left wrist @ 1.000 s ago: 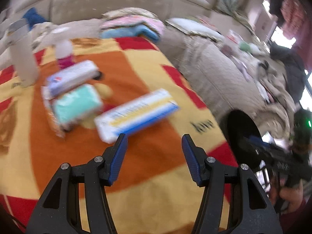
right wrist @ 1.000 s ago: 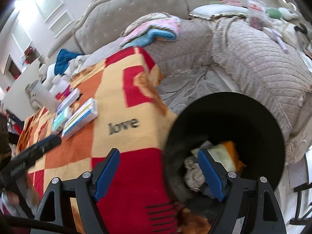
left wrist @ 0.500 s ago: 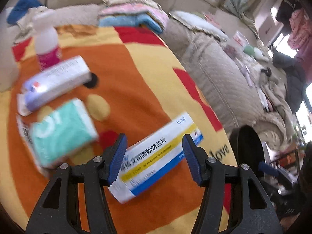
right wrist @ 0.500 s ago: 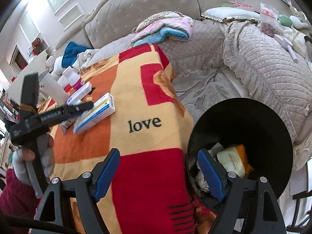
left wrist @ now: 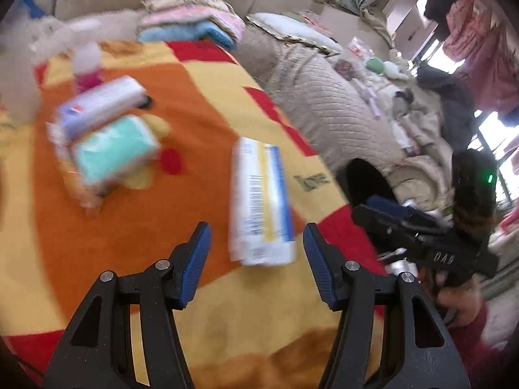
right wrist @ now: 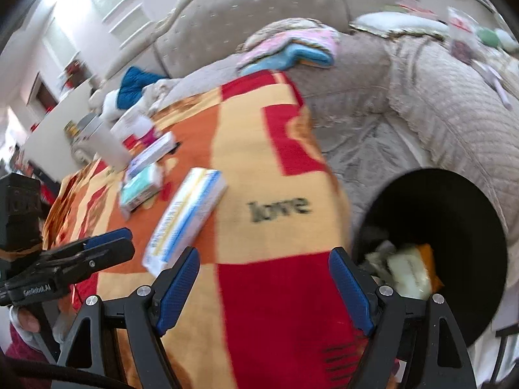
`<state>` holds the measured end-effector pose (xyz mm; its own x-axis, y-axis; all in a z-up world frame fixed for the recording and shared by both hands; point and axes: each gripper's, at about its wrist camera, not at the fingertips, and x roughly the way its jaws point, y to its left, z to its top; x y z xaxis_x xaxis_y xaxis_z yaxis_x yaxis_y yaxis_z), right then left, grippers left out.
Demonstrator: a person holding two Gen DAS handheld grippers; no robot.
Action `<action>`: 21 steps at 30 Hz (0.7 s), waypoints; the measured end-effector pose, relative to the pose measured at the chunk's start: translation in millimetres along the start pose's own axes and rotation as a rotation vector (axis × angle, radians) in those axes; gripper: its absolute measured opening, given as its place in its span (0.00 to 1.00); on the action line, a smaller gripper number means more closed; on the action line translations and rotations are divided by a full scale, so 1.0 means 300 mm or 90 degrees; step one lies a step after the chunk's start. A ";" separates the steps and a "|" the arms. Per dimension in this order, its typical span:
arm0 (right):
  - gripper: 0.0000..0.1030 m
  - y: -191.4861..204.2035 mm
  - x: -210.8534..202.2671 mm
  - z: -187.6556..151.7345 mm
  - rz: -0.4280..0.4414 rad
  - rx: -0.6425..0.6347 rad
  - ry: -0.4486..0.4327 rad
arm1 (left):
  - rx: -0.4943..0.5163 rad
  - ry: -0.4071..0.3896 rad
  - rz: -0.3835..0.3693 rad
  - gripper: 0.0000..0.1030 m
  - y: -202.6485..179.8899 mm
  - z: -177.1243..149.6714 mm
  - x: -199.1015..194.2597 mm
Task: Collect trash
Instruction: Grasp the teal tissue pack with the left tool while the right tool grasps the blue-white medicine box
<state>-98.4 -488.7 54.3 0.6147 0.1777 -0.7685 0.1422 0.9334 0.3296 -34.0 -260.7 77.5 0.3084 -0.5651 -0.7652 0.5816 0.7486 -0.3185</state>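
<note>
Reading "love", the blanket [right wrist: 275, 207] lies beneath both gaping, empty tools [left wrist: 256, 243] [right wrist: 264, 269].

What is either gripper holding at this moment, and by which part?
Nothing. The left gripper and right gripper both stand open and empty; the white-and-blue box lies loose on the blanket.

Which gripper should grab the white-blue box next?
Left. The left gripper is open with the box lying just ahead between its fingers; the right gripper faces bare blanket beside the bin.
</note>
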 end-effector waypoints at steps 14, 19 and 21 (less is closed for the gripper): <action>0.55 0.275 0.312 0.074 -0.043 -0.123 0.047 | 0.017 -0.031 0.162 0.59 0.281 0.099 -0.024; 0.55 0.185 0.260 0.080 -0.031 -0.105 0.046 | 0.068 0.009 0.167 0.60 0.311 0.180 0.081; 0.55 0.156 0.253 0.076 0.003 -0.082 0.058 | 0.085 0.033 0.163 0.60 0.317 0.191 0.133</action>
<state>-27.3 -438.8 23.8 0.5413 0.2045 -0.8156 0.0350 0.9637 0.2648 76.7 -231.8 48.7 0.4217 -0.3428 -0.8395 0.5844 0.8106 -0.0374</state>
